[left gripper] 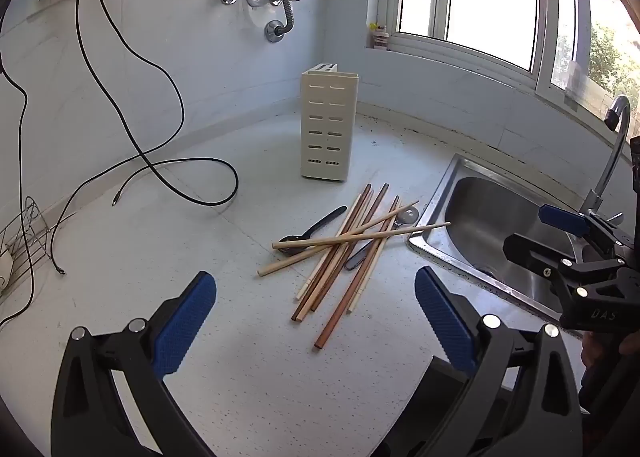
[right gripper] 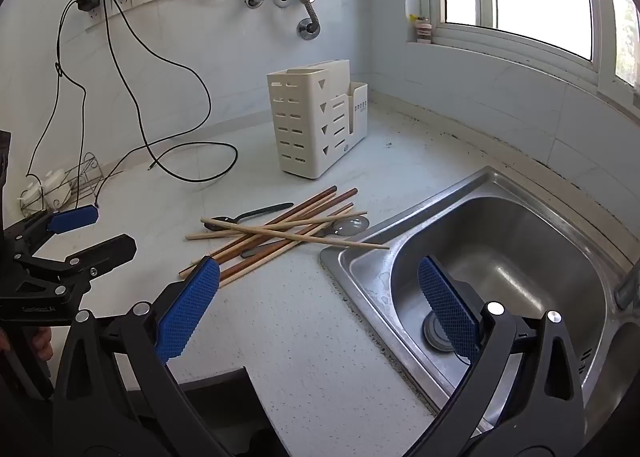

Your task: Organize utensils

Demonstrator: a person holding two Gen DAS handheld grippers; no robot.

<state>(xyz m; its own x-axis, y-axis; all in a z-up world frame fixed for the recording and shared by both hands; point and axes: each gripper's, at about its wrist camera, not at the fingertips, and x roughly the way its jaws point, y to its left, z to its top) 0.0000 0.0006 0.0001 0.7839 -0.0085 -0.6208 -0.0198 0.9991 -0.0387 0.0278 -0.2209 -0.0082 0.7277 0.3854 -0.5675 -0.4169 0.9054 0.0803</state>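
Above the chopsticks [left gripper: 340,253], both grippers' jaws gape wide, holding nothing

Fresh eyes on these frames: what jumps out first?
A crisscrossed heap of wooden chopsticks lies mid-counter with a black spoon under it, one stick poking over the rim of the steel sink. Behind it stands a cream slotted utensil holder. Both the left gripper and right gripper hover open, holding nothing.
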